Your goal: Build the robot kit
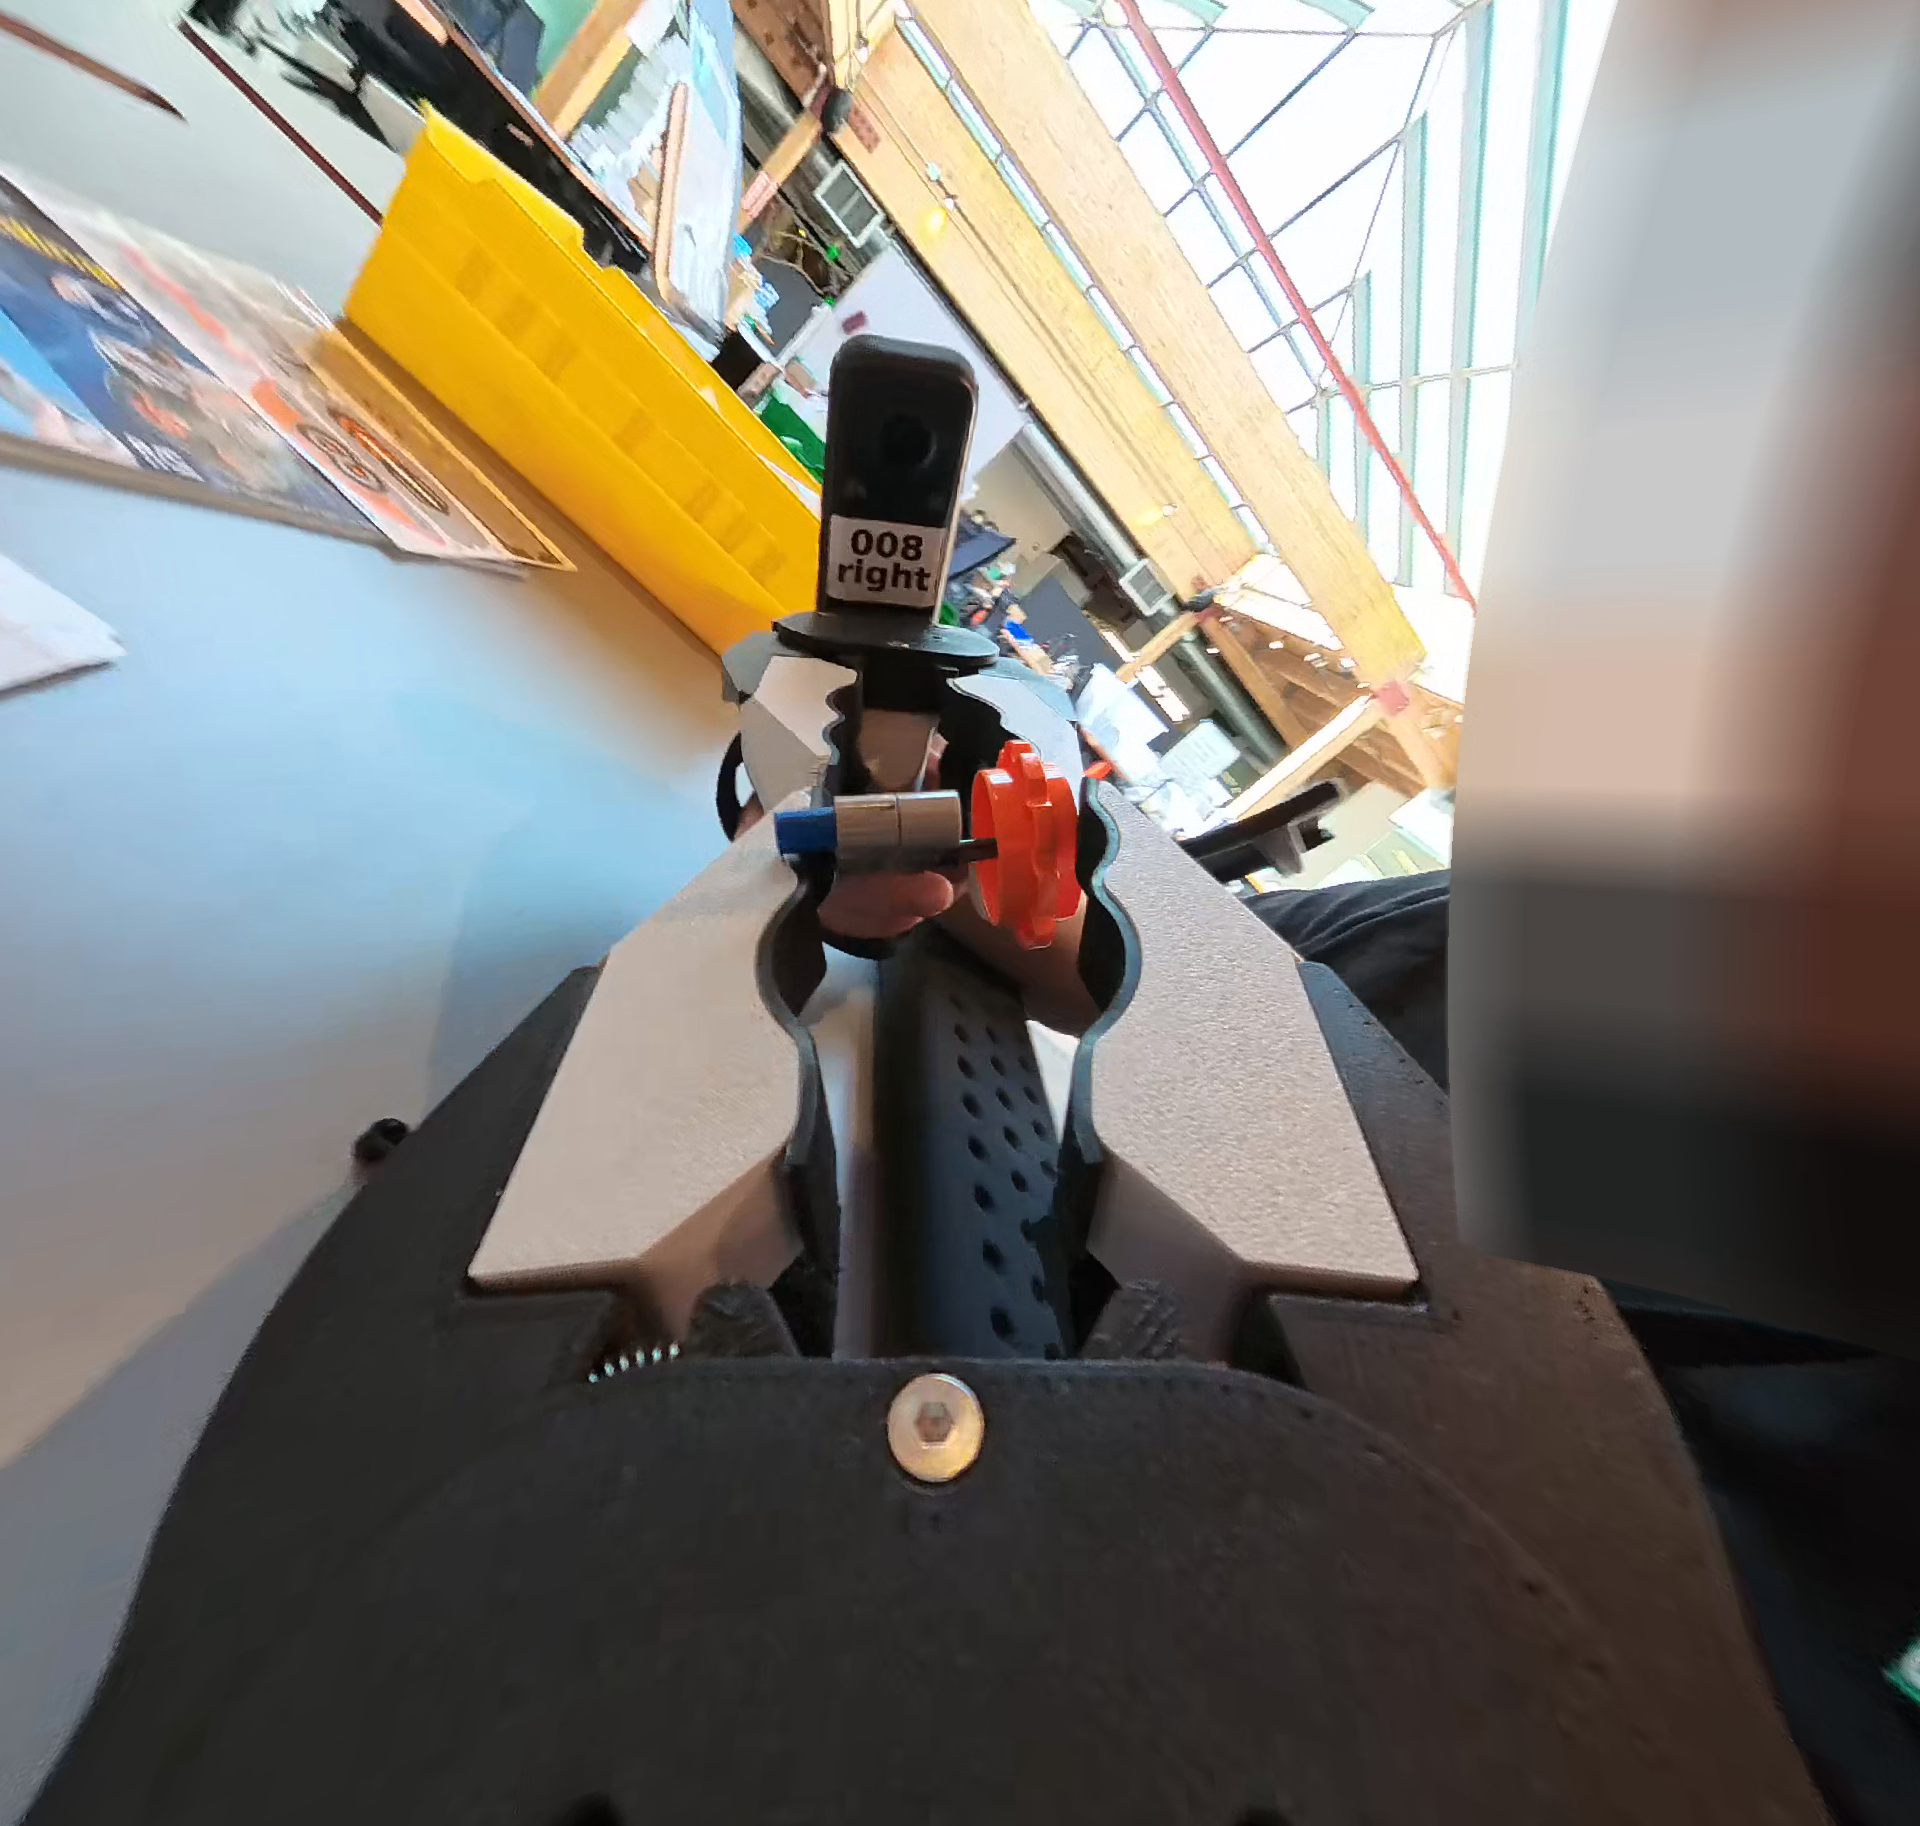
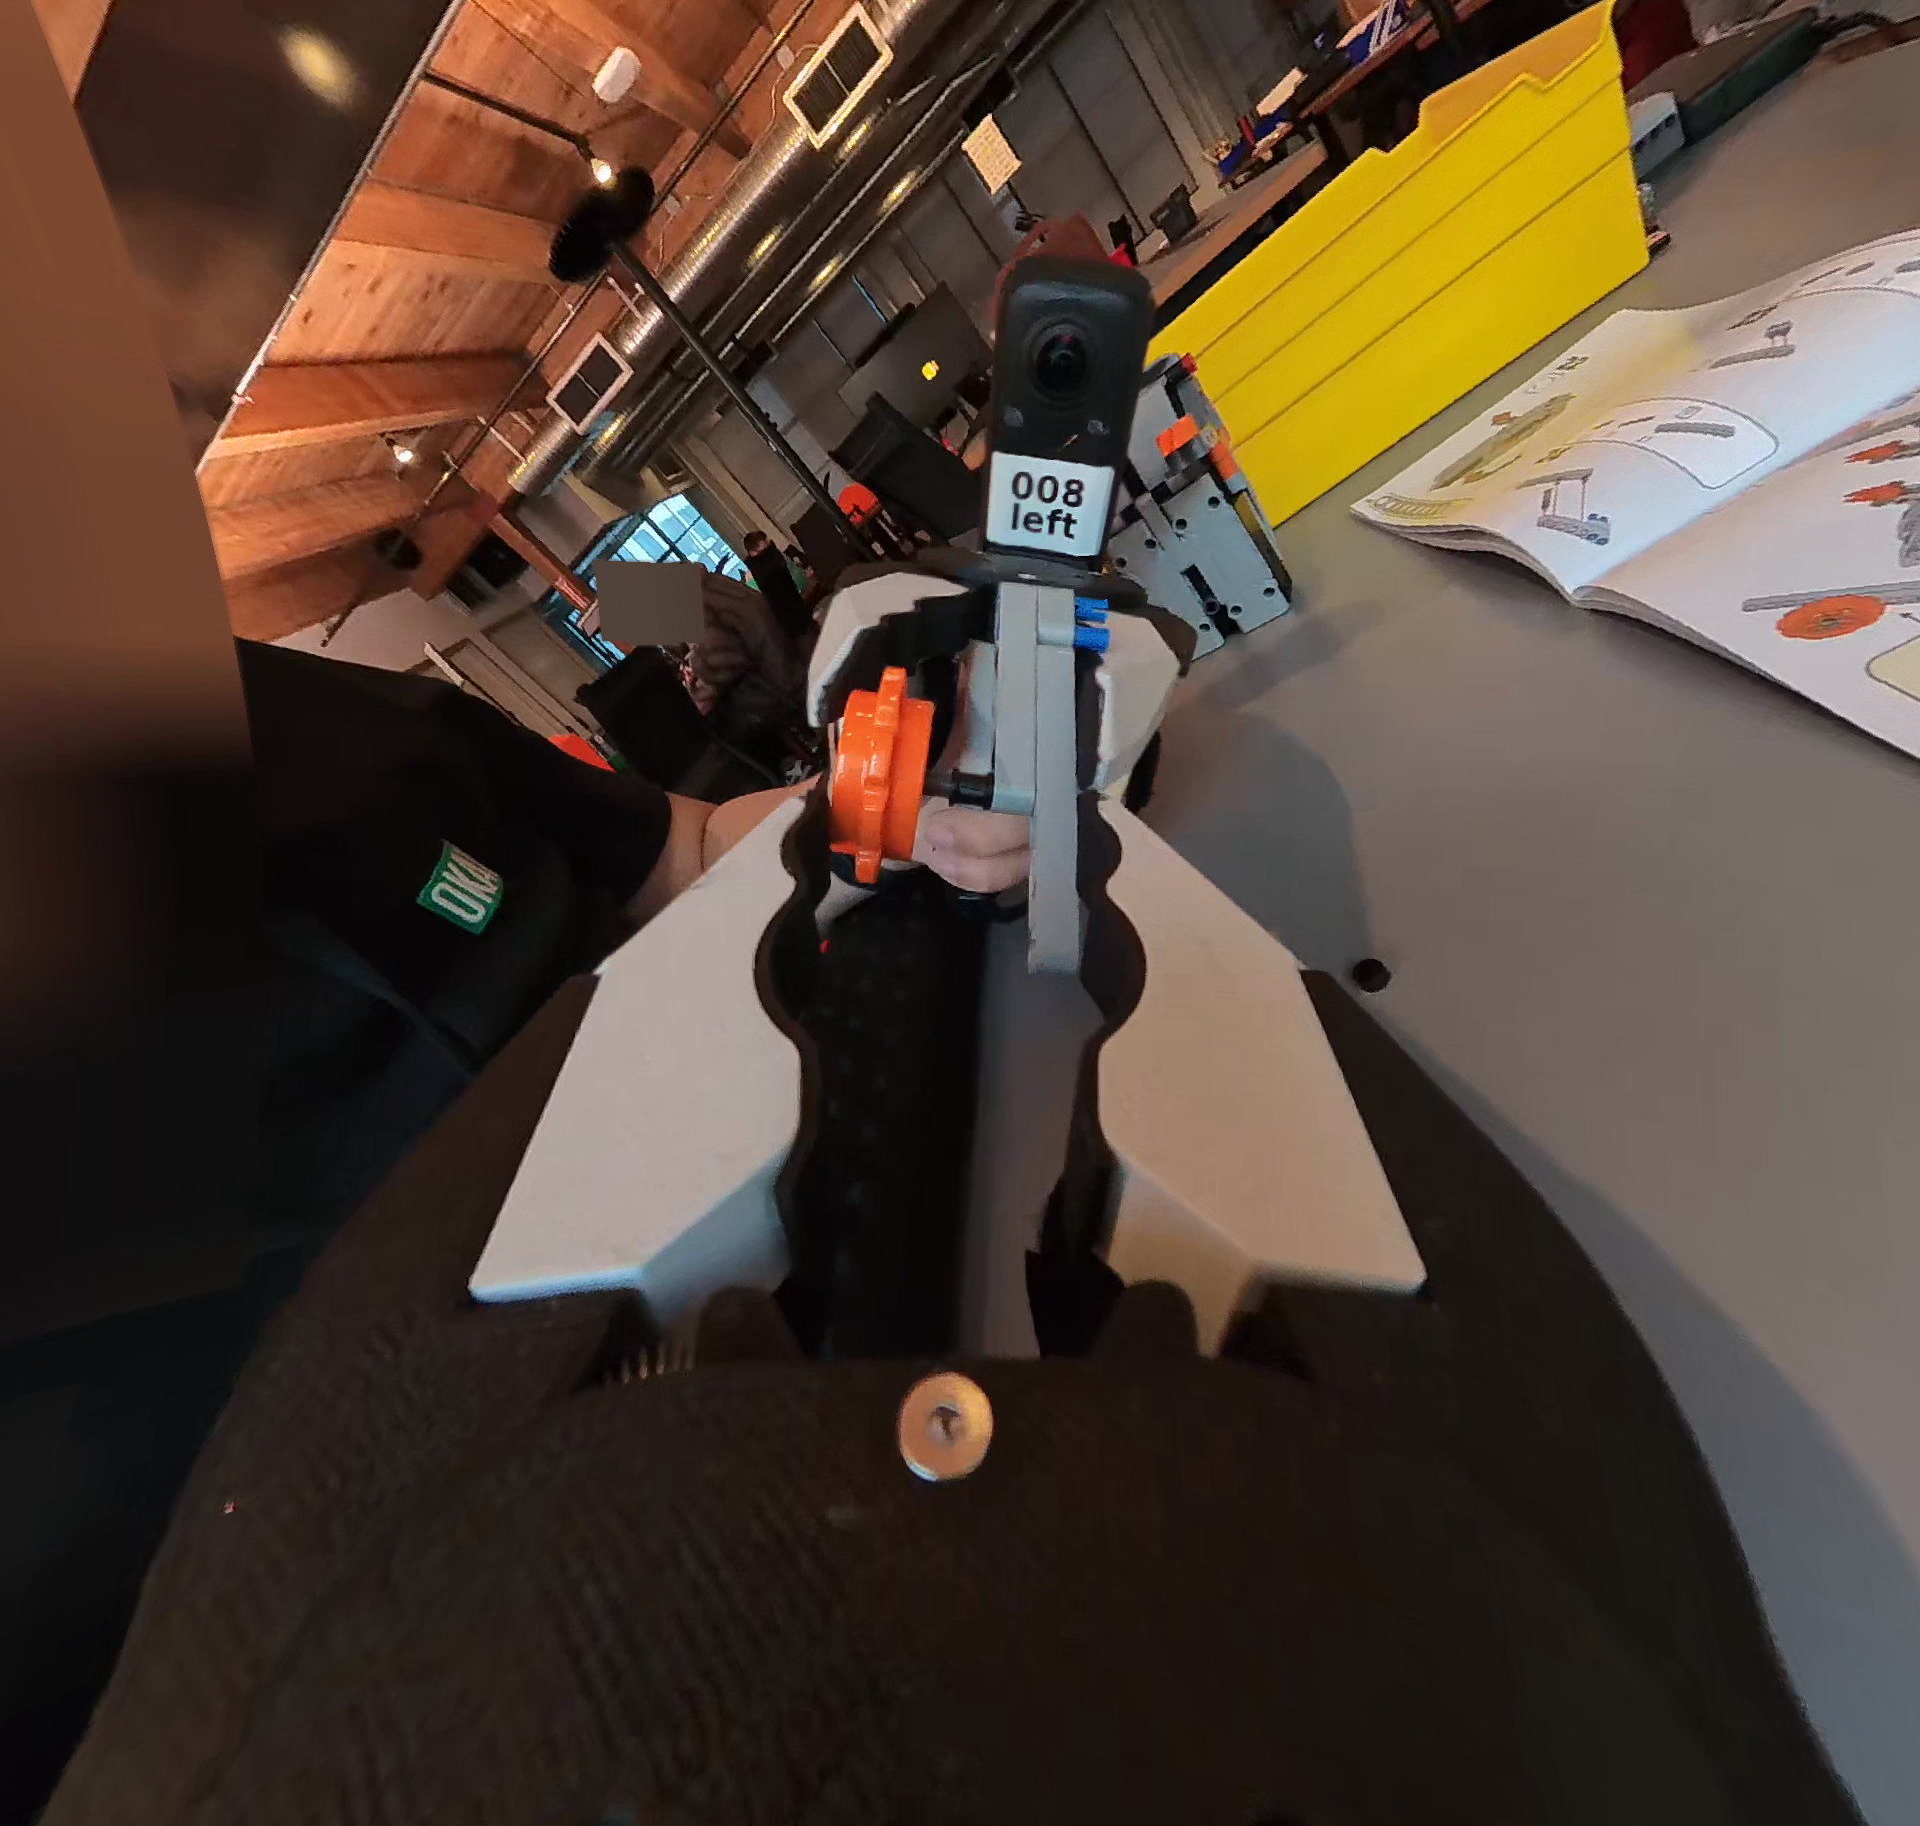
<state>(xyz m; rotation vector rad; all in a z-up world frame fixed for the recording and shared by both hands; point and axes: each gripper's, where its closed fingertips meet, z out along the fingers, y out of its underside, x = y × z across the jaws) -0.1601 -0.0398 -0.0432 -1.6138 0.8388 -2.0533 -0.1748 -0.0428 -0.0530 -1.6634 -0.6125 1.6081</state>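
Note:
The two grippers face each other above a grey table [image 2: 1507, 945]. Between them is a small brick-built assembly. It is a grey beam [image 2: 1044, 841] with blue pins [image 2: 1086, 623] and a black axle carrying an orange gear [image 2: 873, 779]. In the left wrist view the blue pin [image 1: 798, 831], the grey beam ends [image 1: 899, 831] and the gear [image 1: 1023, 841] span the gap of my left gripper [image 1: 940, 846], which looks shut on them. My right gripper [image 2: 945, 841] is open. The beam's near end lies inside its gap, against its right finger.
A yellow bin [image 2: 1434, 270] stands at the back of the table, also in the left wrist view [image 1: 582, 363]. An open instruction booklet [image 2: 1714, 488] lies to the right. A grey brick-built model [image 2: 1205, 529] stands by the bin. A small black piece [image 2: 1371, 973] lies on the table. A person in dark clothing [image 2: 468, 841] is close on the left. My two grippers' fingertips are within a few centimetres of each other.

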